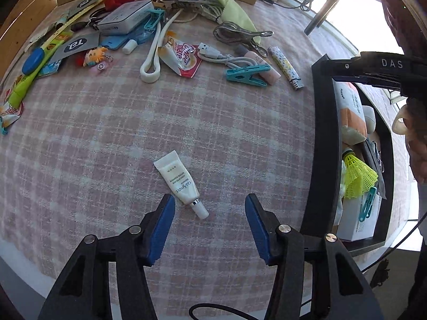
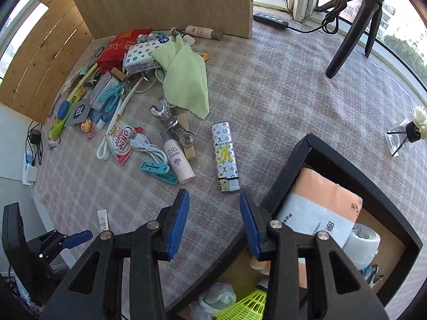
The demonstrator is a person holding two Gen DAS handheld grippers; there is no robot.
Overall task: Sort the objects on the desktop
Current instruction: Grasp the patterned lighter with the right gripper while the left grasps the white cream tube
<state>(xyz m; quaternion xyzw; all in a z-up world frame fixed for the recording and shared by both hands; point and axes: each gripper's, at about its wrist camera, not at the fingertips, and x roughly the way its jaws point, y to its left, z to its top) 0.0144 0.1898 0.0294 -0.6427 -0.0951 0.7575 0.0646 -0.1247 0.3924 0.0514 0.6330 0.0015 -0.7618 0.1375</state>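
A white Avon cream tube (image 1: 181,182) lies on the checked cloth just ahead of my open, empty left gripper (image 1: 210,202), closer to its left finger. A black-rimmed box (image 1: 320,144) at the right holds a tissue pack (image 1: 350,112), a yellow shuttlecock (image 1: 359,172) and a white carton. My right gripper (image 2: 214,200) is open and empty, above the box's near-left rim (image 2: 283,176). A patterned lighter (image 2: 224,157), a pink bottle (image 2: 178,161) and a teal clip (image 2: 158,172) lie just ahead of it. The tube (image 2: 102,220) and my left gripper's blue pad (image 2: 77,238) show at lower left.
A clutter of small objects lies at the back: green cloth (image 2: 185,80), coffee sachet (image 1: 181,58), USB cable (image 1: 226,58), metal clip (image 2: 173,122), tissue packet (image 2: 145,54), power bank (image 1: 125,17). A cardboard wall (image 2: 160,0) stands behind. A tripod (image 2: 355,26) stands far right.
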